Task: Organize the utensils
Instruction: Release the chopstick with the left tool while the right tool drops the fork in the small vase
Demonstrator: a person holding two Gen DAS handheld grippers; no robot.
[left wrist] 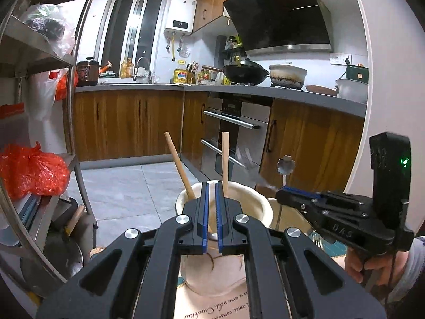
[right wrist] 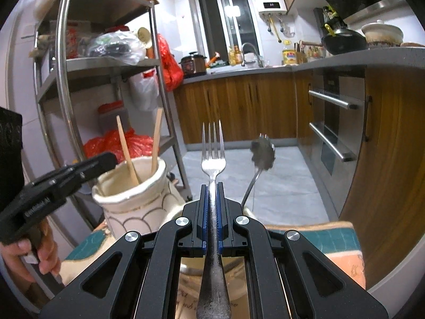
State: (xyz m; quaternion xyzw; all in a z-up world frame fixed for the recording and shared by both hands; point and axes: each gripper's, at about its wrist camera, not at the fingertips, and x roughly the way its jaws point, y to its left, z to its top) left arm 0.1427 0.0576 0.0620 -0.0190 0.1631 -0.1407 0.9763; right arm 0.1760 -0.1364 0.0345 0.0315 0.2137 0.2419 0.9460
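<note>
A cream ceramic utensil jar (left wrist: 225,239) (right wrist: 135,199) stands on a table mat and holds two wooden sticks (left wrist: 178,163) (right wrist: 127,150). My left gripper (left wrist: 211,188) is shut and empty, right over the jar's mouth. My right gripper (right wrist: 211,188) is shut on a steel fork (right wrist: 213,159), tines forward; it shows blurred in the left wrist view (left wrist: 255,170). A steel flower-headed spoon (right wrist: 261,154) (left wrist: 285,166) stands in a second holder just right of the jar.
A steel shelf rack (right wrist: 106,61) with red bags (left wrist: 29,170) stands on the left. Wooden cabinets and an oven (left wrist: 233,138) run along the back and right, with pots on the counter. A teal and orange mat (right wrist: 332,242) covers the table.
</note>
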